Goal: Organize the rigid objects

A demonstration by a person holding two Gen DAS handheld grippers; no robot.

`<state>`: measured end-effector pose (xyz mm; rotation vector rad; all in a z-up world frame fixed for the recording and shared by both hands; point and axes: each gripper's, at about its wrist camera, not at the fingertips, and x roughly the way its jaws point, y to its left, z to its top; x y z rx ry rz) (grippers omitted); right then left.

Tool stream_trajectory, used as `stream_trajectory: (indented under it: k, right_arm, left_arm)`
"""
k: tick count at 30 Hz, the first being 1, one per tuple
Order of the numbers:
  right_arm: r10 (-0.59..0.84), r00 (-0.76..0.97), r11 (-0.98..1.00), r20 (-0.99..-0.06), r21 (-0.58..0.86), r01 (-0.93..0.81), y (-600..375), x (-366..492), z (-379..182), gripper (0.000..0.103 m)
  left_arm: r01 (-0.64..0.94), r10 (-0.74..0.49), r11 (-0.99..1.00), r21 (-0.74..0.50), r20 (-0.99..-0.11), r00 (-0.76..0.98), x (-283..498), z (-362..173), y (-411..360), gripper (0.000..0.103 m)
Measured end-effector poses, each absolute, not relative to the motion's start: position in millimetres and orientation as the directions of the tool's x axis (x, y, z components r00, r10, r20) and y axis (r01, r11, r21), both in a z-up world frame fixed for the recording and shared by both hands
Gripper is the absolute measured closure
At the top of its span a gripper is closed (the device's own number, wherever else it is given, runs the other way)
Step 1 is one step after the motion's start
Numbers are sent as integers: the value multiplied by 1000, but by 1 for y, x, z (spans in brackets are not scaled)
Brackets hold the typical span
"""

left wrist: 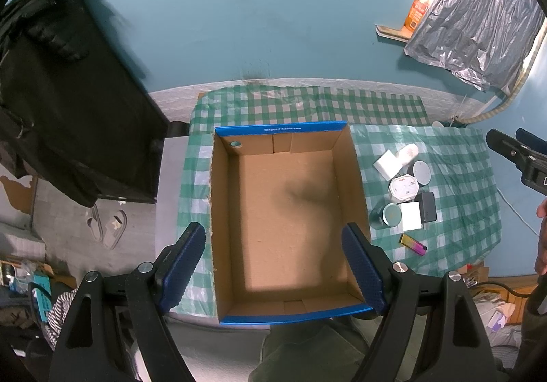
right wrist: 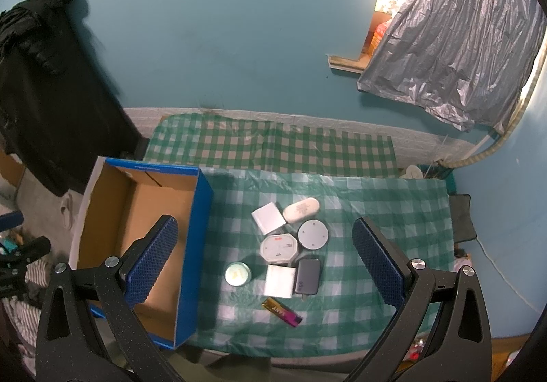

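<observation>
An empty cardboard box (left wrist: 283, 218) with blue outer walls (right wrist: 195, 242) sits on the left of the green checked tablecloth (right wrist: 376, 211). My left gripper (left wrist: 275, 265) hangs open above it, holding nothing. Right of the box lies a cluster: a white square box (right wrist: 269, 218), a white oval case (right wrist: 301, 209), a grey round disc (right wrist: 312, 234), a white octagonal case (right wrist: 278, 248), a round teal tin (right wrist: 237, 274), a white cube (right wrist: 280, 281), a dark power bank (right wrist: 308, 276) and a gold-pink lighter (right wrist: 282, 312). My right gripper (right wrist: 266, 265) is open above the cluster.
Black clothing (left wrist: 58, 101) hangs at the left against the teal wall. A silver plastic sheet (right wrist: 454, 50) covers a window at the upper right. Slippers (left wrist: 109, 224) lie on the floor at the left. A white cable (right wrist: 502, 276) runs along the table's right side.
</observation>
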<state>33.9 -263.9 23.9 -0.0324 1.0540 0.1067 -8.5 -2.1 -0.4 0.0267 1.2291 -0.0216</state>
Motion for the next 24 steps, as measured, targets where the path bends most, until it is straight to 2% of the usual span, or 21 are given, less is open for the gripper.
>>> stream_trajectory:
  k: [17,24]
  right_arm:
    - [72,485,994,-872,24,-104,-266,43,25,1]
    - [106,471,991,-876,54,-122,-274,45,9,2]
  left_arm:
    - [25,3,1000,12,-946,326,-4,0,5,20]
    - [-14,12,1000,9,-956,292,7,-18,21,20]
